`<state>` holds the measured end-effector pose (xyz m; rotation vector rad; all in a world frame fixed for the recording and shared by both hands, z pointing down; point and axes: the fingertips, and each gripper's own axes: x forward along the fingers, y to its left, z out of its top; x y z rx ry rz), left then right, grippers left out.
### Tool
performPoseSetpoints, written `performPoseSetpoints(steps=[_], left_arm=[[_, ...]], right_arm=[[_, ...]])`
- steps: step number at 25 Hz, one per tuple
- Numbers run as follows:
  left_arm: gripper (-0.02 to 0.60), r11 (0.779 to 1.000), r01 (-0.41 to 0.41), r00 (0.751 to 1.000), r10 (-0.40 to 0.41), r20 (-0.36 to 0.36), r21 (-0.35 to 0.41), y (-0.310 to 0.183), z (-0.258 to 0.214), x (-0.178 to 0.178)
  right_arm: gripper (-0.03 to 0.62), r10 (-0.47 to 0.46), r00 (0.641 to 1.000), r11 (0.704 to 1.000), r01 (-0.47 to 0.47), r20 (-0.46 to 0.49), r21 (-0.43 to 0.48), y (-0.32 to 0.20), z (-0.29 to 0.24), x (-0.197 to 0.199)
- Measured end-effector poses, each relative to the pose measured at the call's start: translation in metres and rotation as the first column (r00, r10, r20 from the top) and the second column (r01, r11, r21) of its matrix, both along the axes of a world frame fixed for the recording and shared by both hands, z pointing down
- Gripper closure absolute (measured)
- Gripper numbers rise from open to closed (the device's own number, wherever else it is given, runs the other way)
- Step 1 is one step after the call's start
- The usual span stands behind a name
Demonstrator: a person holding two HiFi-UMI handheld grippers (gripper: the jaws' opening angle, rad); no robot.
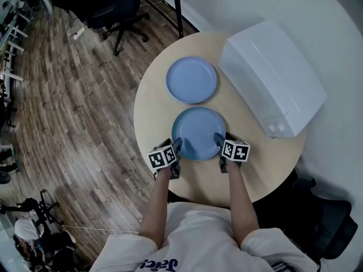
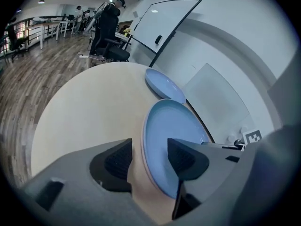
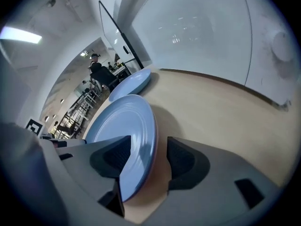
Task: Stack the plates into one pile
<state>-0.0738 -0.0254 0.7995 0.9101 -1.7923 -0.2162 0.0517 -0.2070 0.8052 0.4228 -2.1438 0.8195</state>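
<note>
Left claw (image 2: 148,163) is released, jaws apart around the left rim of the near blue plate (image 2: 171,140), and the right claw (image 3: 143,163) is likewise released around its right rim. Between the two claws the plate lies on the round table (image 1: 150,103). Ahead of both claws, just beyond it, sits the second blue plate (image 1: 191,79), a white box (image 1: 272,75) past the right claw
</note>
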Motion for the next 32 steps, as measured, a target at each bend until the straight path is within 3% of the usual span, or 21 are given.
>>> performPoseSetpoints(steps=[6,8,11,20,32], left_arm=[[0.362,1.000,0.016,0.999,-0.015,-0.042,0.007,-0.007,0.012,-0.003],[0.413,0.999,0.030,0.998,-0.031,-0.053,-0.015,-0.006,0.017,-0.002],[0.517,0.996,0.077,0.995,-0.080,-0.062,-0.043,-0.002,0.021,-0.002],[0.523,0.992,0.117,0.990,-0.120,-0.069,-0.045,0.009,0.007,0.002],[0.523,0.977,0.215,0.977,-0.215,0.000,0.000,0.044,-0.049,0.049]], right_arm=[[0.355,0.023,0.999,0.997,-0.020,0.039,-0.076,0.006,0.007,-0.008],[0.369,0.023,0.999,0.997,-0.021,0.029,-0.069,0.006,0.010,-0.008],[0.446,0.058,0.998,0.996,-0.057,0.015,-0.067,0.003,0.012,-0.003],[0.468,0.008,0.999,0.998,-0.004,0.051,-0.068,0.006,-0.005,-0.007],[0.474,-0.121,0.980,0.992,0.126,0.158,-0.026,0.028,-0.060,0.018]])
